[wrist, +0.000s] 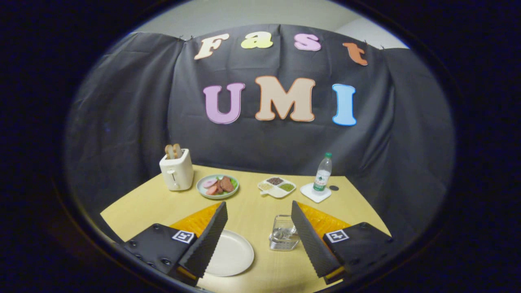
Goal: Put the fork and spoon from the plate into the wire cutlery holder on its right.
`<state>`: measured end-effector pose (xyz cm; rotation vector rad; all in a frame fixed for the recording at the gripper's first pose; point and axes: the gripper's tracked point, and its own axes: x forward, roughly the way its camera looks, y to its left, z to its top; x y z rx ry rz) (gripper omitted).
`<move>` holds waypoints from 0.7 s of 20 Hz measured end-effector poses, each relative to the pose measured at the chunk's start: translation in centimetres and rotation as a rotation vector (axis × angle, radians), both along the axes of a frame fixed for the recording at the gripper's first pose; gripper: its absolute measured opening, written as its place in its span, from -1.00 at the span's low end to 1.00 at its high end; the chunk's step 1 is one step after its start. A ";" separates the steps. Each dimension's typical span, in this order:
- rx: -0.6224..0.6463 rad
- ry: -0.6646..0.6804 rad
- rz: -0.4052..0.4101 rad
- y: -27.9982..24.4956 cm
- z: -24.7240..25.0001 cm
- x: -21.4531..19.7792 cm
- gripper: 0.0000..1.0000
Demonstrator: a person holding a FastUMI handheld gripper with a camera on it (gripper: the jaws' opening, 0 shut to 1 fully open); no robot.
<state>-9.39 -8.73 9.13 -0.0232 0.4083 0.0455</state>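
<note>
My gripper (259,205) hangs open above the yellow table (252,211), with nothing between its fingers. A white plate (234,254) lies by the left finger, which covers part of it; the part I see is bare. The wire cutlery holder (283,240) stands to the plate's right, close against the right finger. Shiny metal cutlery rests inside it, and a rounded spoon bowl (278,234) shows through the wires. I cannot make out a fork separately.
Along the far side of the table stand a white toaster (176,173) with bread in it, a green plate (217,186) of sliced sausage, a white divided dish (276,186) and a water bottle (322,173) on a white coaster (315,193).
</note>
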 end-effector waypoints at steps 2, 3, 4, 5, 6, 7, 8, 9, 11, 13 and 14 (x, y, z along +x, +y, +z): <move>-0.015 -0.045 -0.012 0.4 0.7 -0.4 1.00; -0.018 -0.088 -0.018 0.7 1.6 -0.4 1.00; -0.033 -0.120 -0.031 0.5 2.3 -0.4 1.00; -0.043 -0.148 -0.040 0.4 3.0 -0.4 1.00; -0.043 -0.163 -0.050 0.9 3.3 -0.6 1.00; -0.030 -0.166 -0.058 1.2 3.3 -0.7 1.00; -0.010 -0.168 -0.072 1.4 3.4 -0.9 1.00; 0.017 -0.180 -0.086 1.5 3.5 -1.0 1.00; 0.054 -0.181 -0.102 1.4 3.4 -1.1 1.00; 0.070 -0.181 -0.109 1.2 3.5 -1.4 1.00; 0.069 -0.191 -0.109 1.1 3.8 -1.5 1.00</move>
